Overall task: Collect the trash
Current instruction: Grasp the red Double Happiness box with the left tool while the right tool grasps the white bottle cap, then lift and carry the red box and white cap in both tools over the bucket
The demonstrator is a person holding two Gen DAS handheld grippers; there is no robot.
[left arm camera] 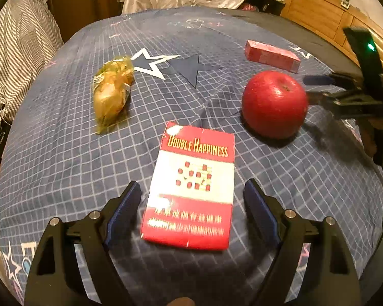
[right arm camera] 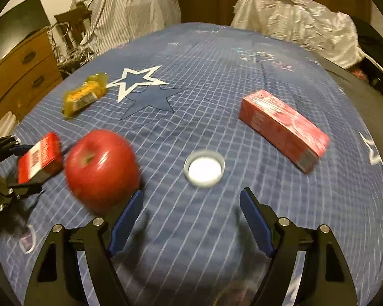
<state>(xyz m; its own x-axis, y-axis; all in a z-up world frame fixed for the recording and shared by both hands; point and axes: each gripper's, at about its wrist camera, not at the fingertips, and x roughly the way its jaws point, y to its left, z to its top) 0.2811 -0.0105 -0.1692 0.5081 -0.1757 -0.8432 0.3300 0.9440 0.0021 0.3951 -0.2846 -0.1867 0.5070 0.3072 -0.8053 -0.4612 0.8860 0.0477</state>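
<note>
- My left tongs (left arm camera: 192, 199) spread wide, straddling the near half of the cigarette pack (left arm camera: 191, 188) lying flat on the blue checked cloth (left arm camera: 63, 165); pads not touching it.
- My right tongs (right arm camera: 191, 204) spread, empty; white cap (right arm camera: 204, 168) just ahead at 12 o'clock.
- Apple (right arm camera: 102, 168) at 10 o'clock, beside the left finger; red carton (right arm camera: 283, 130) at 1 o'clock.

Warm, dim indoor light, yellowish cast. Strong fisheye bend, dark vignette at all corners of both views. Motion blur: the cigarette pack (left arm camera: 191, 188) between my left claw (left arm camera: 192, 201) fingers has smeared lower text; the apple (right arm camera: 102, 168) just left of my right claw (right arm camera: 191, 209) is smeared, the pink box (right arm camera: 283, 127) ahead-right too. Soft shadows fall toward me from the claw fingers. Glare spots on apple skin; the white cap (right arm camera: 204, 168) is blown out. Green LED glows on the far claw.
</note>
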